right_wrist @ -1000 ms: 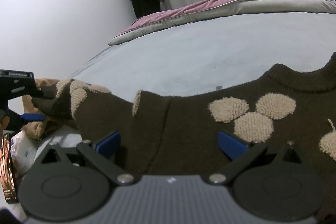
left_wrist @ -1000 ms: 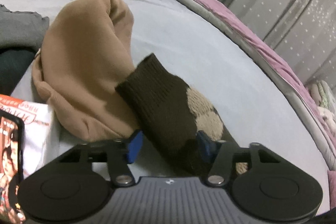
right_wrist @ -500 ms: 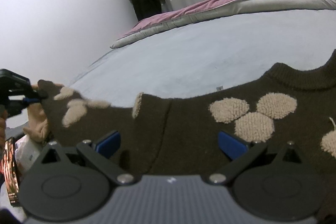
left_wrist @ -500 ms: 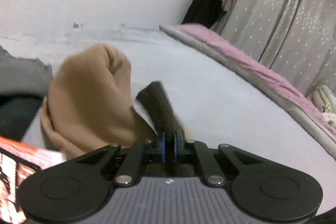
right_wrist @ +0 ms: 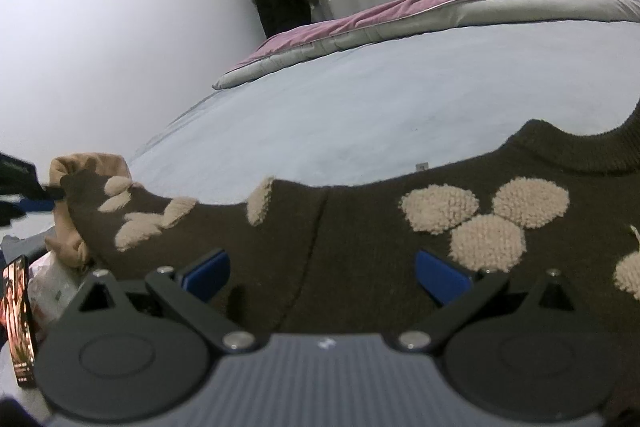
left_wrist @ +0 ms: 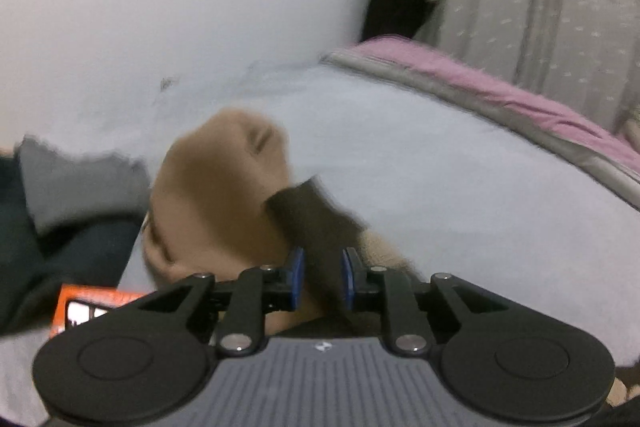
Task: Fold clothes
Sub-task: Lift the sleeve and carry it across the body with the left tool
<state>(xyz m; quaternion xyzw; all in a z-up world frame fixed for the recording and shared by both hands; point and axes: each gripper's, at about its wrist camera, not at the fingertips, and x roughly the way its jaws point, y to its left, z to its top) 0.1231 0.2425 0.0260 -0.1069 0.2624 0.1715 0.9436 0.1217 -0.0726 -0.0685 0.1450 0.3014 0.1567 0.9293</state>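
A dark brown sweater (right_wrist: 360,227) with beige fuzzy patches lies spread on the pale blue bed sheet (right_wrist: 340,115). Its sleeve (right_wrist: 120,211) stretches left and is lifted at the cuff (left_wrist: 308,215). My left gripper (left_wrist: 322,277) has that cuff between its blue pads, which still press on it while the jaws are opening. In the right wrist view the left gripper (right_wrist: 24,187) shows at the far left edge. My right gripper (right_wrist: 322,273) stands wide open just above the sweater's body, gripping nothing.
A tan garment (left_wrist: 216,195) is bunched just behind the cuff, with grey (left_wrist: 80,183) and dark clothes to its left. A phone (right_wrist: 18,315) and an orange packet (left_wrist: 88,307) lie at the near left. A pink and grey quilt (right_wrist: 360,23) lines the bed's far side.
My left gripper closed on the sleeve cuff, lifted it off the sheet and rolled; its pads now stand slightly wider than half a second ago. The right gripper has not moved.
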